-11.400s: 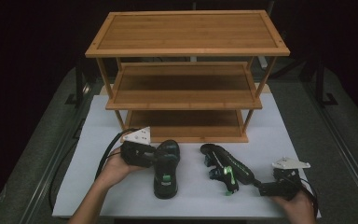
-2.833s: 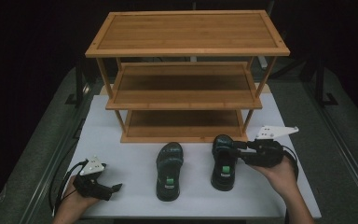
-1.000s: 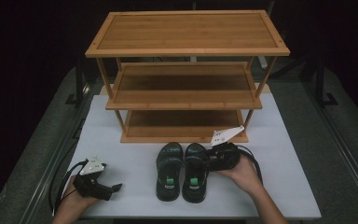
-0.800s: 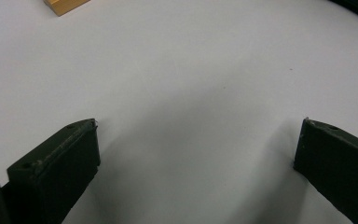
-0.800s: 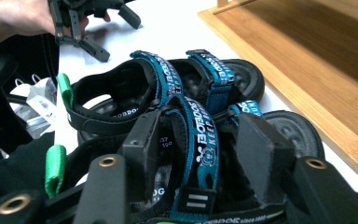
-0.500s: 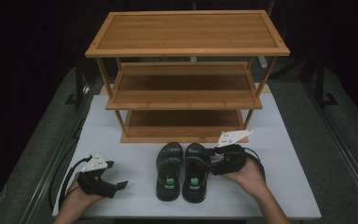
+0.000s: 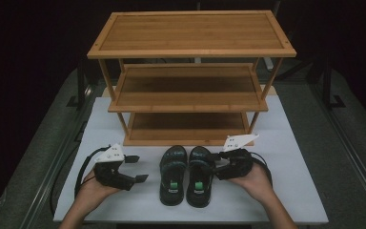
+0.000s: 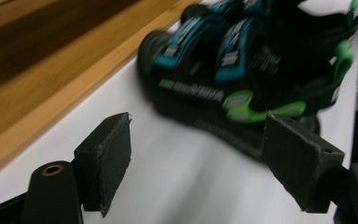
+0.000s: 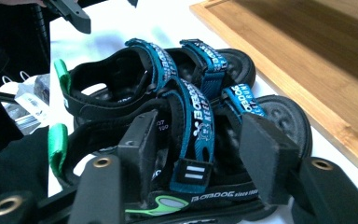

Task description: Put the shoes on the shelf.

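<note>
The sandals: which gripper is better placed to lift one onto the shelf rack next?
Probably right: the right gripper has its jaws around the right sandal, while the left gripper is apart from the left sandal, holding nothing.

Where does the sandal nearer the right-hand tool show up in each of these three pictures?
High view: the right sandal lies low at centre, beside its twin, in front of the wooden rack.
Left gripper view: upper right, blurred, it lies behind the other sandal.
Right gripper view: the near sandal, low at centre, just beyond the tool's pads.
Shared landmark: the rack's bottom shelf edge.
</note>
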`<state>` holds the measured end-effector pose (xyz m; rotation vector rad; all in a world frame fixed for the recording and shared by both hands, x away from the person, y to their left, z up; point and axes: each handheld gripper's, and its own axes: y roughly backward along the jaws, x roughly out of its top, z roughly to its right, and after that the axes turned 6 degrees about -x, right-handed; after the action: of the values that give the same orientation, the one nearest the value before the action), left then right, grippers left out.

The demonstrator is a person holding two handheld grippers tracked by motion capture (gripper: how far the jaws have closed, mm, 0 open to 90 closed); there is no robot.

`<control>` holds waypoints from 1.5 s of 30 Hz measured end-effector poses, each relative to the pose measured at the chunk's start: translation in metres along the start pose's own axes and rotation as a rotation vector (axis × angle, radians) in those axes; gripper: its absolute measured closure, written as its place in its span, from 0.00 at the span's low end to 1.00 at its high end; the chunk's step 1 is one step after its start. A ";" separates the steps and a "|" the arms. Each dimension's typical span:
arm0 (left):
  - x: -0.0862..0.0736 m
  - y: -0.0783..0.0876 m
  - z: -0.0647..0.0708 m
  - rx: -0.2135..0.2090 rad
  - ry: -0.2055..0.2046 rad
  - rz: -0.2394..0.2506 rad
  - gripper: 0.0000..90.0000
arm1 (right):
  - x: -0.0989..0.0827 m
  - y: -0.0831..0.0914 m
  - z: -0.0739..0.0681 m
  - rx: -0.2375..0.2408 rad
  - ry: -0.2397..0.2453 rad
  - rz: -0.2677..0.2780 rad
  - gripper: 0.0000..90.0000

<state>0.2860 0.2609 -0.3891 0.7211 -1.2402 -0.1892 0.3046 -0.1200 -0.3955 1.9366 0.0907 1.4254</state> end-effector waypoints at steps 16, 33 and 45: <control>0.028 -0.055 -0.002 -0.129 -0.057 -0.048 0.54 | -0.009 -0.005 -0.001 0.026 -0.019 -0.030 0.68; 0.032 -0.063 0.004 -0.122 -0.089 -0.056 0.77 | -0.008 -0.009 -0.004 0.007 -0.032 -0.051 0.76; 0.038 -0.060 0.008 -0.057 -0.085 0.017 0.79 | 0.000 -0.006 -0.004 -0.023 -0.040 -0.010 0.77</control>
<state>0.3060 0.1925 -0.3936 0.6592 -1.3160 -0.2423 0.3036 -0.1137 -0.3990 1.9423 0.0653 1.3746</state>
